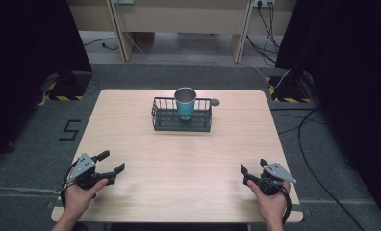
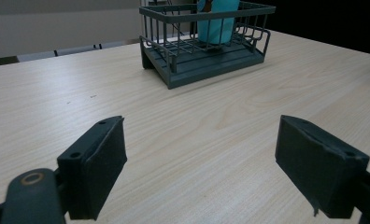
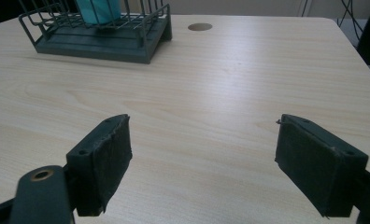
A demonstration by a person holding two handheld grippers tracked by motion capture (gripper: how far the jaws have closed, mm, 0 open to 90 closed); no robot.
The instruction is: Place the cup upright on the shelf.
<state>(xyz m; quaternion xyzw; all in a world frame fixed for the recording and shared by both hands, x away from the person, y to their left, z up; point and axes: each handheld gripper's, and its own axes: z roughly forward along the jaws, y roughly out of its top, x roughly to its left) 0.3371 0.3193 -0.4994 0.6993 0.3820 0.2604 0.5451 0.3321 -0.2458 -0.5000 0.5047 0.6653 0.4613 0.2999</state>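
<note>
Grippers rest low on the table point(image 1: 179, 159) — the left gripper point(image 1: 112, 162) at 7 o'clock, the right gripper point(image 1: 253, 166) at 5 o'clock, each in a hand. Both have jaws spread wide and hold nothing (bare wood between the pads in both gripper views). At 12 o'clock sits a wire basket point(image 1: 165, 120) — a teal cup point(image 1: 185, 103) stands upright inside it.

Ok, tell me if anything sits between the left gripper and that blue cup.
Only bare table lies between the left gripper and the rack. The blue cup stands inside the wire rack, so its wall surrounds the cup's lower part.
</note>
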